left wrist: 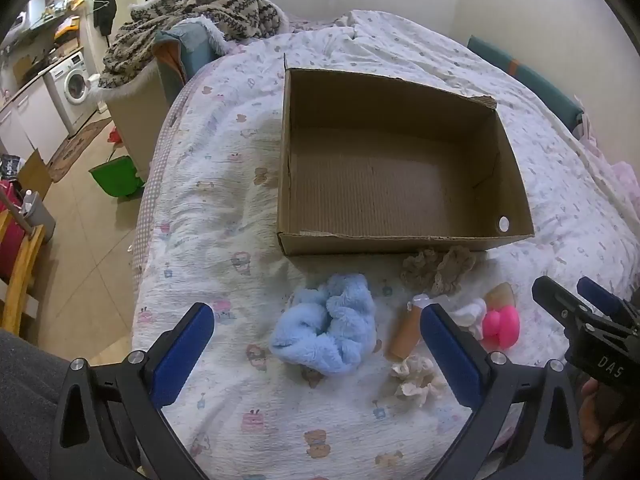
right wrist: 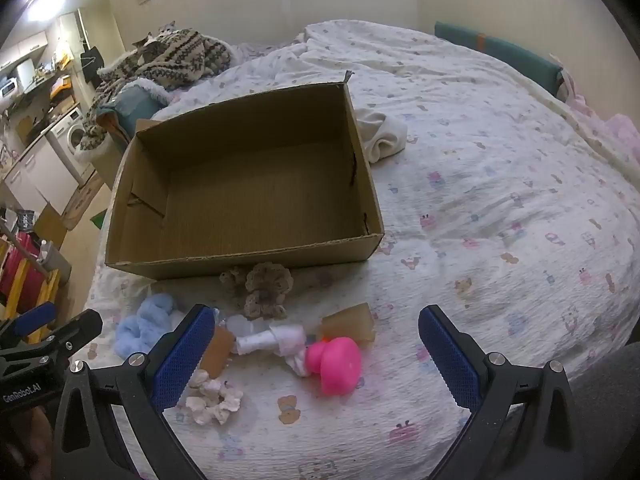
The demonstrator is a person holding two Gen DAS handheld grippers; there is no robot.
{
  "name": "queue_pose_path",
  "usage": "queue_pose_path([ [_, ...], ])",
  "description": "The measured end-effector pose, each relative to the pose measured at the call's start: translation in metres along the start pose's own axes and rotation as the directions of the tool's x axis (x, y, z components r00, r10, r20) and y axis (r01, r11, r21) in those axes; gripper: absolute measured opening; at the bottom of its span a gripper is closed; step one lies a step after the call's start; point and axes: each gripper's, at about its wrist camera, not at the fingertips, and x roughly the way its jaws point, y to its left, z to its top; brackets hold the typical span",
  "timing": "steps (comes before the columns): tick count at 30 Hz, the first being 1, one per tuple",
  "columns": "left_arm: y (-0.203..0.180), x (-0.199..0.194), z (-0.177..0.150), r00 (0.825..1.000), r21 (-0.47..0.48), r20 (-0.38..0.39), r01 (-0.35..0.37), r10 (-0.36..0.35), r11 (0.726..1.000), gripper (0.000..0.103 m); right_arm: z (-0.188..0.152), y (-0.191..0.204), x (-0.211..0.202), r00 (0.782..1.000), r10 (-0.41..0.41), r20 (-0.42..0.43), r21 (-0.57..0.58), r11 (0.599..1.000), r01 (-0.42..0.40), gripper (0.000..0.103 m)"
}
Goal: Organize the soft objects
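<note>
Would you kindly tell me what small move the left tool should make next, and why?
Probably lower the left tool onto the blue fluffy scrunchie: its jaws are open with the scrunchie between them, and the cardboard box just beyond is empty.

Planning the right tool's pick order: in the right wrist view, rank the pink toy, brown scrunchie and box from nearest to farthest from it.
1. Pink toy: just ahead of the right tool, between its fingers.
2. Brown scrunchie: farther, left of centre, before the box.
3. Box: farthest, open and empty.
</note>
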Motion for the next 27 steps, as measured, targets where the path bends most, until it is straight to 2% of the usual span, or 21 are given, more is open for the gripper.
queue_pose_path([
  [27, 0.0005, -0.0022, 0.0, 1.0, -0.002, -0.001, 0.002, -0.002, 1.0, 0.103, 0.0001, -0.0012, 0.0006, 1.0, 0.004, -0.002, 0.002, 1.0, -0.004, 0.103],
])
